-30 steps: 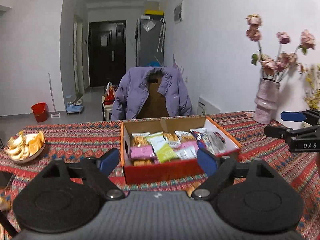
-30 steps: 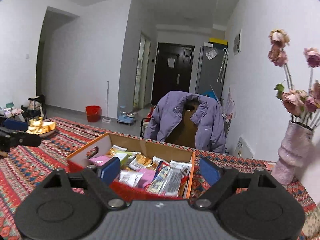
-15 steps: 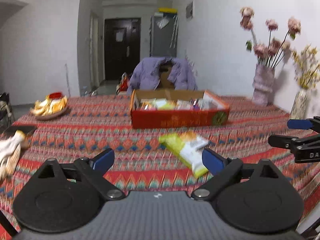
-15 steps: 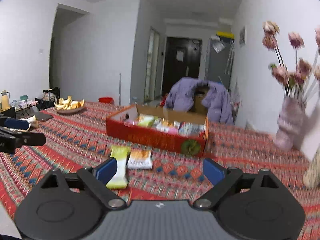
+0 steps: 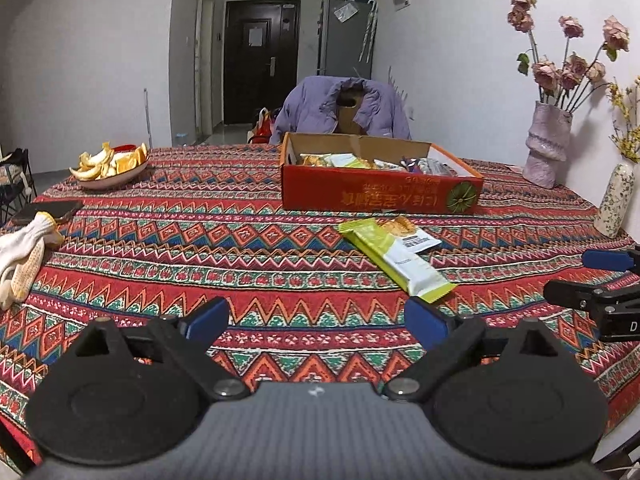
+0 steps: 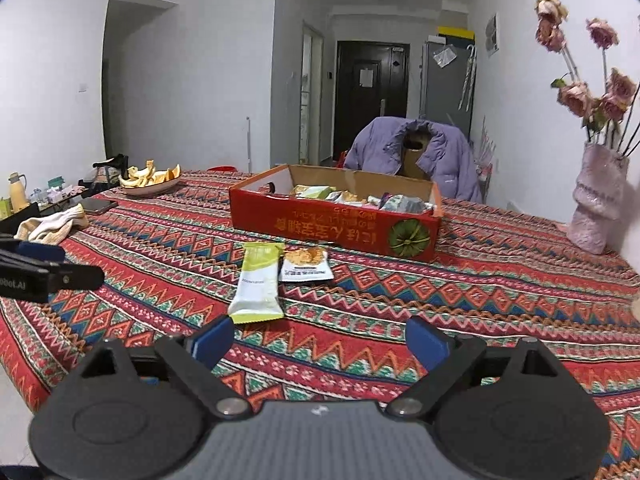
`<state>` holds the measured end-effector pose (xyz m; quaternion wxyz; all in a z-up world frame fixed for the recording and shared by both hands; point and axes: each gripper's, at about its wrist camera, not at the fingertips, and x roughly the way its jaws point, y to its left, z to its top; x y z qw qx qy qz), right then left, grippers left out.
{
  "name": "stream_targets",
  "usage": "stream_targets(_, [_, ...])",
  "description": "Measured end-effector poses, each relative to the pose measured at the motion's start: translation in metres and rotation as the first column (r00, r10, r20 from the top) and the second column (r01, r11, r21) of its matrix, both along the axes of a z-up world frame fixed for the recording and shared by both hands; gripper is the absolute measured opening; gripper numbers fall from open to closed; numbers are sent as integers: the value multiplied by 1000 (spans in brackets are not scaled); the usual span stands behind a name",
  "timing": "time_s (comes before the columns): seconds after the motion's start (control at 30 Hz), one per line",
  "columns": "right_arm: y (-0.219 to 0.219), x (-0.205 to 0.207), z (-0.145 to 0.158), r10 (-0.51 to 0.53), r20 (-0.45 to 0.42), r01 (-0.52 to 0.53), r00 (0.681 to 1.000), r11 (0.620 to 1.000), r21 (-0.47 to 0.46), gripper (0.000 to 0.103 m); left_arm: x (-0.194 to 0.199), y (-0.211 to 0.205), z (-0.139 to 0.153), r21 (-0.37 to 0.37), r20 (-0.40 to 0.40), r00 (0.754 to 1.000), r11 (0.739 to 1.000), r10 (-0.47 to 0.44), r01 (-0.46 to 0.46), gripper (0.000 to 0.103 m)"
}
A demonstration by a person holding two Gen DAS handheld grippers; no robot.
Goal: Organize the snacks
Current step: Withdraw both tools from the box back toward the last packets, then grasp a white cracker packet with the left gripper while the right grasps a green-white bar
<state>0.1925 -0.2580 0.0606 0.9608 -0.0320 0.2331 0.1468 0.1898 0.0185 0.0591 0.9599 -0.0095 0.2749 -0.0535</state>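
Snacks sit in two spots; most lie packed in red box on patterned surface, w/ green packet and small orange-white packet lying flat side by side just in front of box, touching each other; left gripper has jaws spread wide, nothing betw. them, after just opening; right gripper likewise wide apart and empty, also just opened; both hover over surface near green packet's close end.
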Motion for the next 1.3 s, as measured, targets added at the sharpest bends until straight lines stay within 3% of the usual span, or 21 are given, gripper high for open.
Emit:
stream_targets(0.23, [37,61,-14,91,-80,-90,993,996,21,90,22,28,-10,-31,-46,996,997,72,-74,96])
stream_targets(0.37, [67,108,-25,148,-117,-148,982,989,6,78,38,48,-16,-46,-85,989,991,123,-128,96])
stream_targets(0.5, [91,150,-37,166,-157,-168,974,986,-3,72,52,61,-18,-54,-105,982,986,154,-160,96])
stream_targets(0.6, [104,168,-47,172,-191,-179,966,984,-21,56,61,63,-18,-52,-115,980,984,165,-172,96])
stream_targets(0.63, [107,170,-50,168,-191,-179,967,983,-41,43,64,64,-19,-56,-121,979,983,167,-175,96])
stream_targets(0.7, [106,169,-49,172,-188,-181,967,983,-32,38,73,62,-22,-63,-136,977,983,164,-174,96])
stream_targets(0.9, [60,143,-19,137,-90,-135,987,990,30,36,120,30,-28,-75,-182,975,987,127,-142,96])
stream_targets(1.1, [-22,136,-12,-40,-85,42,996,999,31,36,178,-46,-29,-148,-202,979,989,-19,-12,96])
stream_targets(1.3, [-72,139,-16,-98,-97,102,990,994,39,36,218,-117,-39,-82,-188,980,995,-66,52,92])
